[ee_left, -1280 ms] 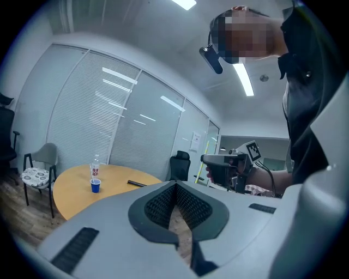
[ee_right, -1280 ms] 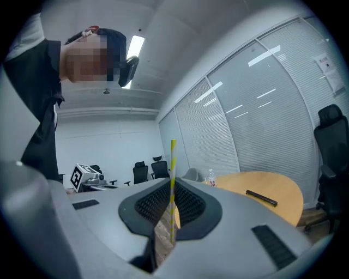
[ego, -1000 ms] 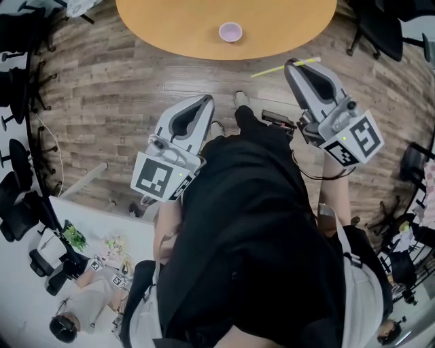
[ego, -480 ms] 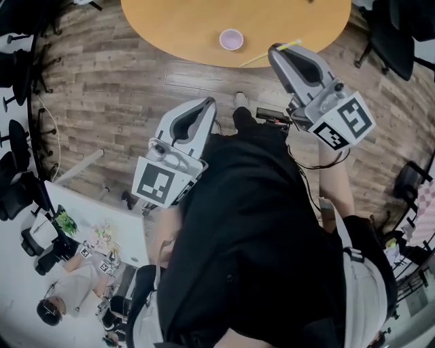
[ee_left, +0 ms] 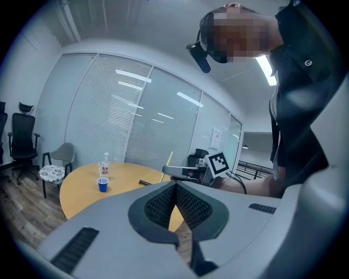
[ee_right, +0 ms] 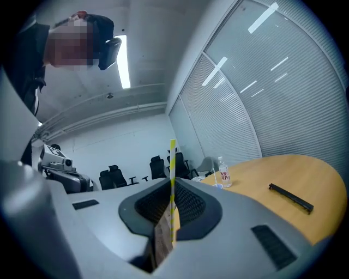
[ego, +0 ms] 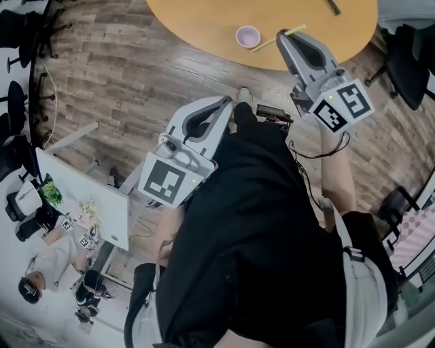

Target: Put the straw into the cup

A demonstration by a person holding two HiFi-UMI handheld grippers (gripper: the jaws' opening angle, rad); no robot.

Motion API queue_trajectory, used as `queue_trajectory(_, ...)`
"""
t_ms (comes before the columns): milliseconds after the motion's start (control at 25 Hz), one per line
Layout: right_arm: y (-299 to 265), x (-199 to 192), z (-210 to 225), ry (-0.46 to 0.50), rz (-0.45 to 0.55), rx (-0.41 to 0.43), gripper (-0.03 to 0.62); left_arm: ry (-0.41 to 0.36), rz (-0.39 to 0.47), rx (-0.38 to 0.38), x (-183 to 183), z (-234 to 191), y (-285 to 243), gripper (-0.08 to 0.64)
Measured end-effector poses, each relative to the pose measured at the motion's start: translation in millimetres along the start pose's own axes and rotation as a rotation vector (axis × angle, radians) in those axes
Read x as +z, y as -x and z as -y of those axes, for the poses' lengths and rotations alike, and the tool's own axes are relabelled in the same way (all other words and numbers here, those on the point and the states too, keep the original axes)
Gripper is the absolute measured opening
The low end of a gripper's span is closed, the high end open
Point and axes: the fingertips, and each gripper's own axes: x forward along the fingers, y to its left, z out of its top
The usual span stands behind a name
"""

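1. Right claw [ego: 287, 35] is pinching a thin yellow-and-white striped straw [ego: 298, 30]. In the right gripper view the pads close on the straw [ee_right: 172, 163], which stands upright and sticks out past the tips [ee_right: 172, 188].
2. From the head view the straw lies crosswise over the near edge of the round light-wood table [ego: 204, 20]. Its far-left end shows just beside the small blue cup [ego: 248, 35] and is not in it.
3. The cup stands upright near the table edge. It reads lilac from above and blue from the side [ee_left: 102, 185].
4. A thin pale stick seems to stand in the cup already, but it is too small to be sure.
5. Left claw [ego: 228, 103] is pressed together with nothing between the pads [ee_left: 175, 188]. It sits over the grey wood-plank floor [ego: 122, 81], well short of the table.
6. A clear plastic bottle with a red label [ee_left: 104, 165] stands just behind the cup.
7. A flat black bar [ee_right: 290, 197] lies on the table well apart from the cup, also visible at the top of the head view [ego: 332, 7].
8. The left gripper view catches the right claw side-on [ee_left: 166, 171], held level, with the straw [ee_left: 168, 159] tilted up out of it.
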Motion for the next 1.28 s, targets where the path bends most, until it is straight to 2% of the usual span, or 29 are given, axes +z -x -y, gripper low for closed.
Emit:
queue_trajectory(760,-60,-63,48,0.008,-0.121,-0.065,0.032,0.054,-0.008,0.073,-1,-13,9,0.011)
queue_trajectory(1280,-87,-113,75,-0.024,-0.205,-0.104,0.032,0.093,-0.021,0.107,-8,-25,17,0.011)
